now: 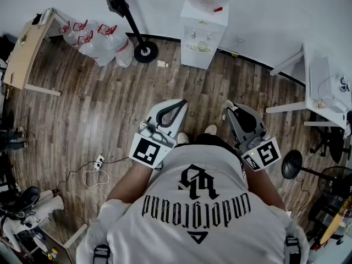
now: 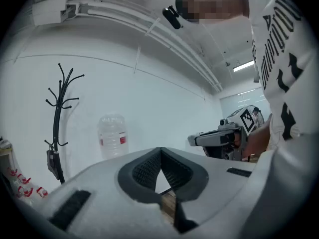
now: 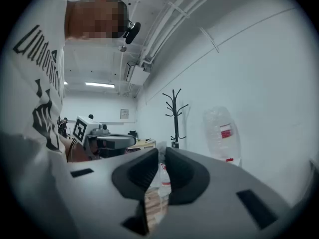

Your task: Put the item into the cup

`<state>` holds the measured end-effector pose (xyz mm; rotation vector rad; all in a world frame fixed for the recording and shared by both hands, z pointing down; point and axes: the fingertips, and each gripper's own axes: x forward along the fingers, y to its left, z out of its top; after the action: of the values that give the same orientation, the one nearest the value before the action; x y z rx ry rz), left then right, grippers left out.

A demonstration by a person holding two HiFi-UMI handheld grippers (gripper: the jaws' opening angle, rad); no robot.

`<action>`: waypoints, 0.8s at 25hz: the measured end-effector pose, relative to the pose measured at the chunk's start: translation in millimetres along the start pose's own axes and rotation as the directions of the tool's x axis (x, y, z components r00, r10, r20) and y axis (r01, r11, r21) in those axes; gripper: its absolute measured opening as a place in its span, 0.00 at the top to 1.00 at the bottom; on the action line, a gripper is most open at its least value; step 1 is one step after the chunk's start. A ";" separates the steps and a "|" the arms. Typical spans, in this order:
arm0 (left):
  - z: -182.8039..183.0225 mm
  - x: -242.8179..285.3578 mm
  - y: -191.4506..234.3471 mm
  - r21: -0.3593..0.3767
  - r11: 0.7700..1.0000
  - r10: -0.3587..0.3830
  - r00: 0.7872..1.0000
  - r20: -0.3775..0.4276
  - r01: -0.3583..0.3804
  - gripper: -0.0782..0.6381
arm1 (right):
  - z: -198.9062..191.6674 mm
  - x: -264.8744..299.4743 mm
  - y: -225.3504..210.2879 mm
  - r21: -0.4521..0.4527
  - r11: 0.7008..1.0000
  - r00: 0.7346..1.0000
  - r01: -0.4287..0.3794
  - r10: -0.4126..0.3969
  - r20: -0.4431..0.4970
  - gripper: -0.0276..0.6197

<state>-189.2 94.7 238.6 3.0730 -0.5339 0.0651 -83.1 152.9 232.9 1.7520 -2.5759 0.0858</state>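
No cup and no item shows in any view. I hold both grippers level in front of my chest, over a wood floor (image 1: 110,120). The white left gripper (image 1: 181,102) has its jaws closed tip to tip, with nothing between them; in the left gripper view the left gripper (image 2: 159,151) shows its dark pads (image 2: 144,171) meeting at the front. The grey right gripper (image 1: 230,106) stands beside it. In the right gripper view the right gripper (image 3: 162,156) has a narrow gap between its pads (image 3: 142,171), and only the floor and some bags show through it.
A white water dispenser (image 1: 204,29) with a bottle on top stands ahead against the wall. Left of it are a coat stand's base (image 1: 144,51), tied plastic bags (image 1: 99,43) and a wooden table (image 1: 25,51). A white desk (image 1: 324,92) is at the right, and a cable (image 1: 96,172) lies on the floor.
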 end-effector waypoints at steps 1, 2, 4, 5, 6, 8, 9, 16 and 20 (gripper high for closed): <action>0.3 1.6 0.2 0.002 1.000 0.000 1.000 0.001 0.000 0.88 | 0.5 -0.3 -1.3 -0.003 1.000 1.000 -0.001 0.001 0.000 0.88; 0.7 3.4 0.5 0.004 1.000 0.001 1.000 0.002 -0.001 0.88 | 1.0 -0.5 -2.7 -0.005 1.000 1.000 -0.002 0.002 0.000 0.88; 1.1 7.7 0.9 0.006 1.000 0.003 1.000 0.002 -0.003 0.88 | 1.0 -0.2 -6.7 -0.009 1.000 1.000 -0.006 0.006 0.000 0.88; 1.1 10.6 1.1 0.008 1.000 0.003 1.000 0.002 -0.003 0.88 | 0.6 0.3 -9.4 -0.010 1.000 1.000 -0.008 0.008 0.000 0.88; 1.1 13.8 1.7 0.010 1.000 0.003 1.000 0.002 -0.003 0.88 | 0.2 1.3 -12.5 -0.010 1.000 1.000 -0.010 0.010 0.000 0.88; 1.0 20.6 4.1 0.014 1.000 0.003 1.000 0.002 -0.003 0.88 | -0.1 3.9 -19.4 -0.011 1.000 1.000 -0.010 0.010 0.002 0.88; 1.0 24.3 5.5 0.014 1.000 0.005 1.000 0.002 -0.005 0.88 | 0.1 5.2 -23.3 -0.012 1.000 1.000 -0.009 0.009 0.004 0.88; -1.2 69.2 8.7 0.028 1.000 0.001 1.000 -0.006 0.000 0.88 | -7.2 13.2 -79.0 -0.012 1.000 1.000 -0.003 0.003 0.004 0.87; -10.7 109.5 14.1 0.014 1.000 0.025 0.999 -0.031 -0.025 0.88 | -15.7 18.7 -124.6 0.021 1.000 1.000 -0.019 0.019 0.001 0.87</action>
<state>-91.3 44.8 254.4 3.0729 -0.5729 0.1169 25.7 90.8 253.4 1.7352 -2.6022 0.1135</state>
